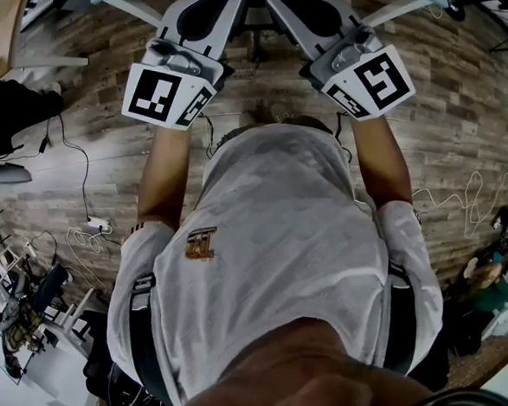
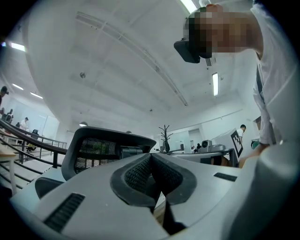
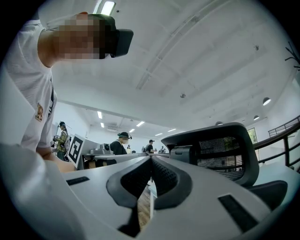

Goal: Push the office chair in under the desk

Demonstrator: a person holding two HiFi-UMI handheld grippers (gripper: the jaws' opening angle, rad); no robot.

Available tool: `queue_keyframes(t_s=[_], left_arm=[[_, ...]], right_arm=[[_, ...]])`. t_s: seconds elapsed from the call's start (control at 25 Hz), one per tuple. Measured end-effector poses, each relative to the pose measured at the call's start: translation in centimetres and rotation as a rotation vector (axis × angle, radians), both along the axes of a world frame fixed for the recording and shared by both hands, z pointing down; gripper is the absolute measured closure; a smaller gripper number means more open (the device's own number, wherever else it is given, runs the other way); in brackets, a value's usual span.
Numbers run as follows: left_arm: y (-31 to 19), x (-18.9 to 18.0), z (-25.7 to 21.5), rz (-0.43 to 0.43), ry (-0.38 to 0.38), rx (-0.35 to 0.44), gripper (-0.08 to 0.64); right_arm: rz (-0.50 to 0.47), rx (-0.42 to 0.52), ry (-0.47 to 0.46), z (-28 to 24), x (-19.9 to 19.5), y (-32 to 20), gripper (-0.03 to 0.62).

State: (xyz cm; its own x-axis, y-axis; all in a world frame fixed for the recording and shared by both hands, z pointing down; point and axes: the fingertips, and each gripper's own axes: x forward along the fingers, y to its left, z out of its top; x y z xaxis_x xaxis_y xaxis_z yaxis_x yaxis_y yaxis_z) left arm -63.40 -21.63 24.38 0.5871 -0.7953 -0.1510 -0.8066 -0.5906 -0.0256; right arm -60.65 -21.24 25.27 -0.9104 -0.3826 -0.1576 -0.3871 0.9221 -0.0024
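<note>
1. In the left gripper view, the left gripper (image 2: 151, 157) sits at lower centre with its jaws pressed together, the dark ribbed pads meeting and nothing between them.
2. In the right gripper view, the right gripper (image 3: 151, 159) is likewise closed tight and empty at lower centre.
3. The office chair (image 2: 107, 149) shows its black mesh top just behind the left gripper's jaws, at centre left of that view. In the right gripper view it stands at centre right. Whether either gripper touches it I cannot tell.
4. In the head view both grippers are at the top of the frame, the left marker cube (image 1: 168, 96) at upper left and the right marker cube (image 1: 373, 80) at upper right.
5. The person's white shirt (image 1: 277, 243) fills the middle of the head view, over a wooden floor (image 1: 83, 47).
6. Loose cables (image 1: 83, 229) lie on the floor at centre left.
</note>
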Motion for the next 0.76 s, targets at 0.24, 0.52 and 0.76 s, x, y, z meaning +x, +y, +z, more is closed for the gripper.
queue_keyframes(t_s=[0.24, 0.52, 0.76], left_arm=[[0.14, 0.1, 0.11, 0.007, -0.01, -0.005, 0.541], [0.18, 0.27, 0.15, 0.019, -0.01, -0.008, 0.541], [0.04, 0.11, 0.44, 0.026, -0.01, -0.011, 0.541]], right_arm=[[-0.011, -0.002, 0.003, 0.09, -0.22, 0.14, 0.558], [-0.009, -0.009, 0.006, 0.32, -0.13, 0.01, 0.558], [-0.007, -0.009, 0.017, 0.61, -0.36, -0.13, 0.558]])
